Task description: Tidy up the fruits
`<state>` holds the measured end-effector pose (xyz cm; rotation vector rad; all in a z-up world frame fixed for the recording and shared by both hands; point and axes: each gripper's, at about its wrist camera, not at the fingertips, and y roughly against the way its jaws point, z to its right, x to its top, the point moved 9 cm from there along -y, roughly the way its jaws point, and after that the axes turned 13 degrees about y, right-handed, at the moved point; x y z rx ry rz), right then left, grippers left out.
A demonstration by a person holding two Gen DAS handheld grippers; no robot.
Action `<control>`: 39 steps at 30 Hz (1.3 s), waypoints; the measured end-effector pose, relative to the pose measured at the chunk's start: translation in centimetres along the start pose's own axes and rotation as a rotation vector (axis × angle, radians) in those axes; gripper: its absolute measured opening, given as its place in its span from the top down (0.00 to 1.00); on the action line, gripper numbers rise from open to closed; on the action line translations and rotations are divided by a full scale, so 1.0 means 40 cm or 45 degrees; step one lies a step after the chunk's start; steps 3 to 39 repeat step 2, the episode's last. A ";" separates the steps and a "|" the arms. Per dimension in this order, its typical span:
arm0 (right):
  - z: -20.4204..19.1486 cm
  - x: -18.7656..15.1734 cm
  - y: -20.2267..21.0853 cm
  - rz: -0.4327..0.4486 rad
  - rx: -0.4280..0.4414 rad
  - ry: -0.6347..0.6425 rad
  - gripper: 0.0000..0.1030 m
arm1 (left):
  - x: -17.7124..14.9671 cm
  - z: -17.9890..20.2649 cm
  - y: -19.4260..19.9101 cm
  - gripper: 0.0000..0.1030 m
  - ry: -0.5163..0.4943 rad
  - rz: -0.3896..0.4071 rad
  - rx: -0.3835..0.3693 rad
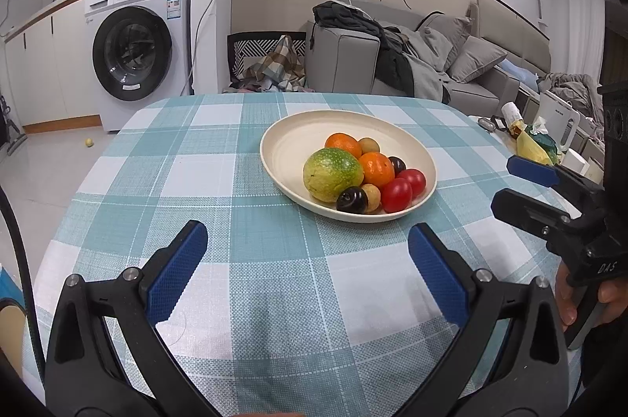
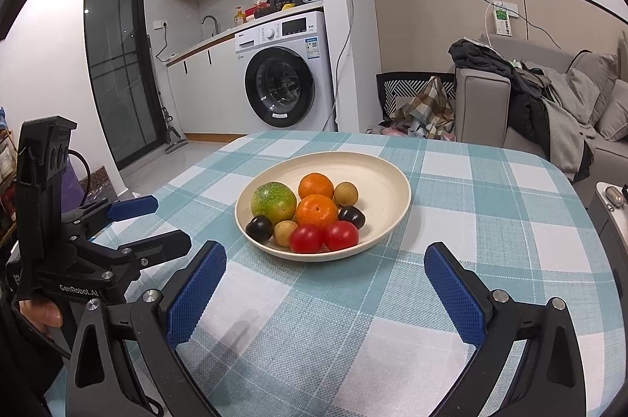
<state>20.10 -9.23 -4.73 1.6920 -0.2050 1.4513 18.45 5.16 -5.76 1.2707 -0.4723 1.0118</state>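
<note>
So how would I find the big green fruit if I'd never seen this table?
Look at the checked tablecloth, then the cream plate in its middle. In the pile of fruit, the green fruit sits at the left side, beside the oranges; it is the only green one and the largest.

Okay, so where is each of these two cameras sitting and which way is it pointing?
Left wrist: on the left gripper, low over the table, facing the plate and sofa; the right gripper and fingers show at right.
Right wrist: on the right gripper, facing the plate and washing machine; the left gripper shows at left.
Both share the fruit plate and checked tablecloth.
</note>
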 end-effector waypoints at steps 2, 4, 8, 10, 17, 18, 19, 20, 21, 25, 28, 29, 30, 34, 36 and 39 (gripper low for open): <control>0.002 -0.001 -0.001 -0.001 0.004 -0.003 0.00 | 0.000 -0.001 0.000 0.01 0.000 -0.002 0.004; 0.002 -0.001 -0.001 -0.001 0.004 -0.003 0.00 | 0.000 -0.001 0.000 0.01 0.000 -0.002 0.004; 0.002 -0.001 -0.001 -0.001 0.004 -0.003 0.00 | 0.000 -0.001 0.000 0.01 0.000 -0.002 0.004; 0.002 -0.001 -0.001 -0.001 0.004 -0.003 0.00 | 0.000 -0.001 0.000 0.01 0.000 -0.002 0.004; 0.002 -0.001 -0.001 -0.001 0.004 -0.003 0.00 | 0.000 -0.001 0.000 0.01 0.000 -0.002 0.004; 0.002 -0.001 -0.001 -0.001 0.004 -0.003 0.00 | 0.000 -0.001 0.000 0.01 0.000 -0.002 0.004; 0.002 -0.001 -0.001 -0.001 0.004 -0.003 0.00 | 0.000 -0.001 0.000 0.01 0.000 -0.002 0.004; 0.002 -0.001 -0.001 -0.001 0.004 -0.003 0.00 | 0.000 -0.001 0.000 0.01 0.000 -0.002 0.004; 0.002 -0.001 -0.001 -0.001 0.004 -0.003 0.00 | 0.000 -0.001 0.000 0.01 0.000 -0.002 0.004; 0.002 -0.001 -0.001 -0.001 0.004 -0.003 0.00 | 0.000 -0.001 0.000 0.01 0.000 -0.002 0.004; 0.002 -0.001 -0.001 -0.001 0.004 -0.003 0.00 | 0.000 -0.001 0.000 0.01 0.000 -0.002 0.004; 0.002 -0.001 -0.001 -0.001 0.004 -0.003 0.00 | 0.000 -0.001 0.000 0.01 0.000 -0.002 0.004; 0.002 -0.001 -0.001 -0.001 0.004 -0.003 0.00 | 0.000 -0.001 0.000 0.01 0.000 -0.002 0.004; 0.002 -0.001 -0.001 -0.001 0.004 -0.003 0.00 | 0.000 -0.001 0.000 0.01 0.000 -0.002 0.004; 0.002 -0.001 -0.001 -0.001 0.004 -0.003 0.00 | 0.000 -0.001 0.000 0.01 0.000 -0.002 0.004; 0.002 -0.001 -0.001 -0.001 0.004 -0.003 0.00 | 0.000 -0.001 0.000 0.01 0.000 -0.002 0.004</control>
